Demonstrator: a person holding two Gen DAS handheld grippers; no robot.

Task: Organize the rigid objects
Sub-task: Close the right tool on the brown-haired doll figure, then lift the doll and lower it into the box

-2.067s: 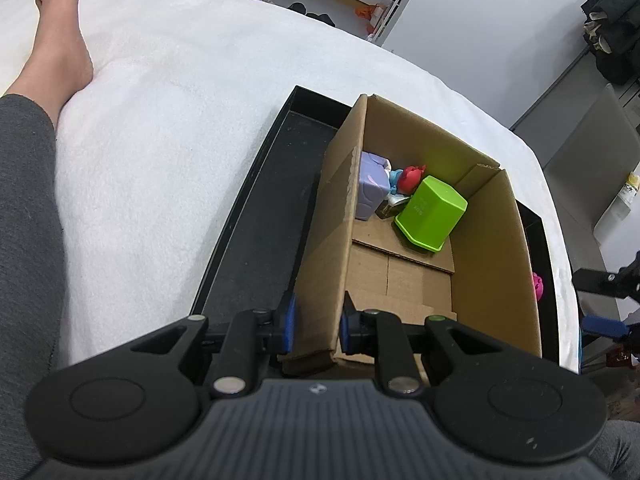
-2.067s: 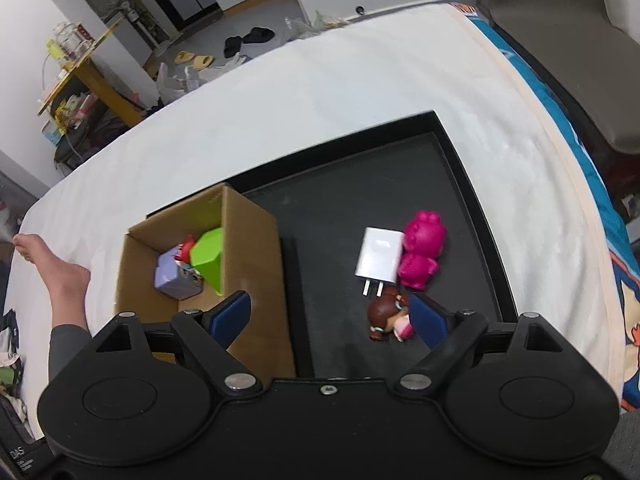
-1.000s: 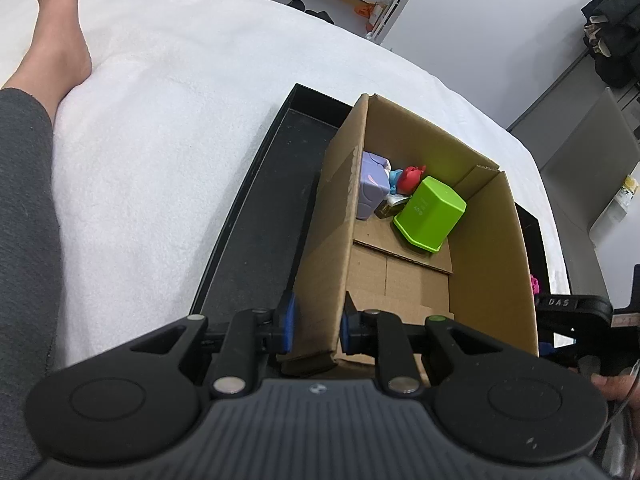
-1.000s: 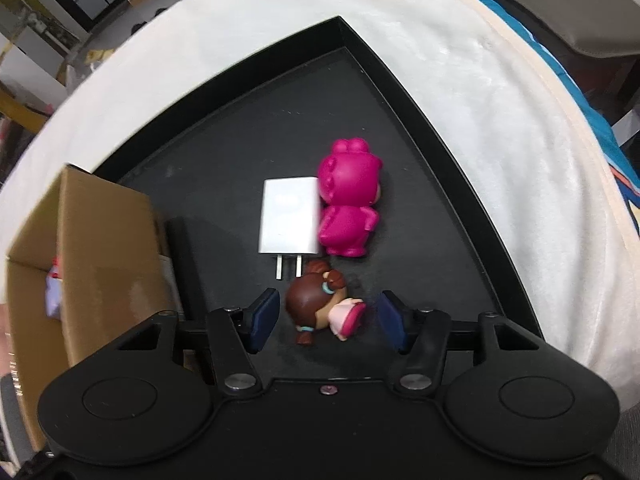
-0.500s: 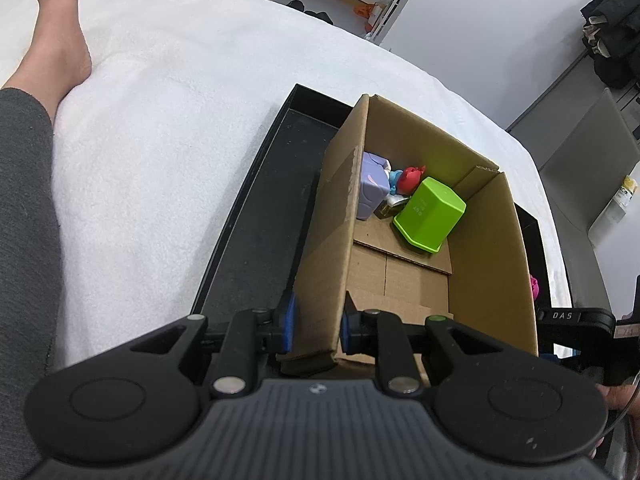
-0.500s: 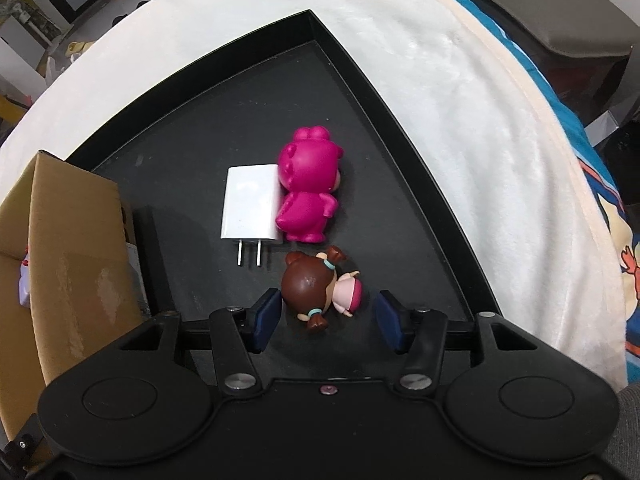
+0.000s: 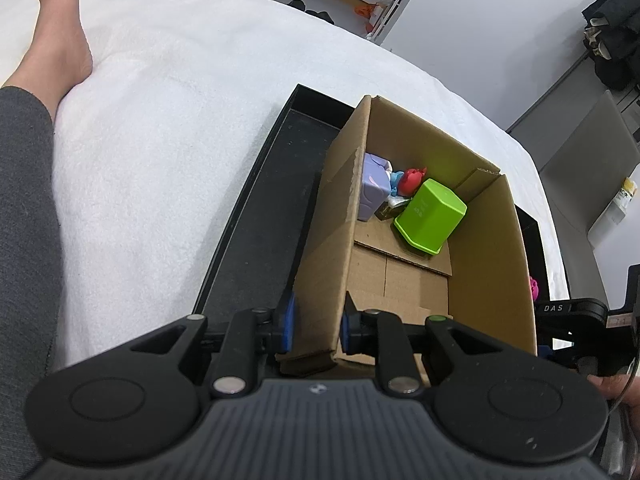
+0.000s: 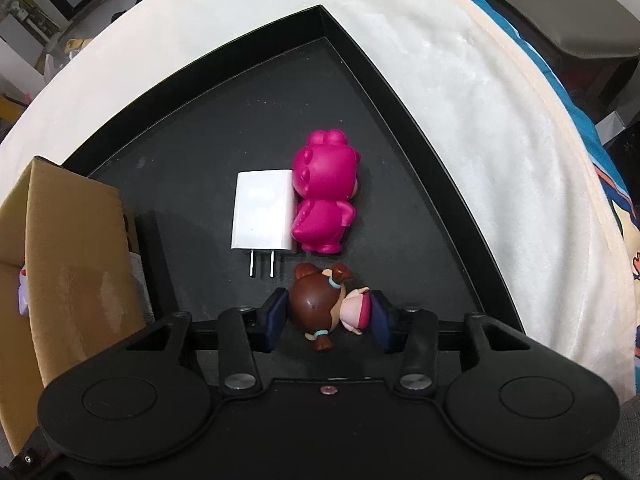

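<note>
My left gripper [image 7: 316,328] is shut on the near wall of a cardboard box [image 7: 488,256] that stands on a black tray [image 7: 260,232]. Inside the box lie a green cube [image 7: 432,216], a lilac block [image 7: 374,192] and a small red and blue toy [image 7: 408,180]. In the right wrist view my right gripper [image 8: 330,322] is closed around a brown-haired doll figure [image 8: 324,308] lying on the tray [image 8: 224,120]; both pads touch it. Just beyond lie a white charger plug [image 8: 262,212] and a magenta toy figure [image 8: 324,196].
The tray rests on a white blanket [image 7: 168,92] over a bed. A person's bare foot and leg [image 7: 52,48] lie at the far left. The box's outer wall [image 8: 76,240] stands left of the right gripper. The other gripper's body [image 7: 576,316] shows at the right edge.
My right gripper has come down over the tray and its fingers have closed in on the doll figure. The left gripper has held still on the box wall.
</note>
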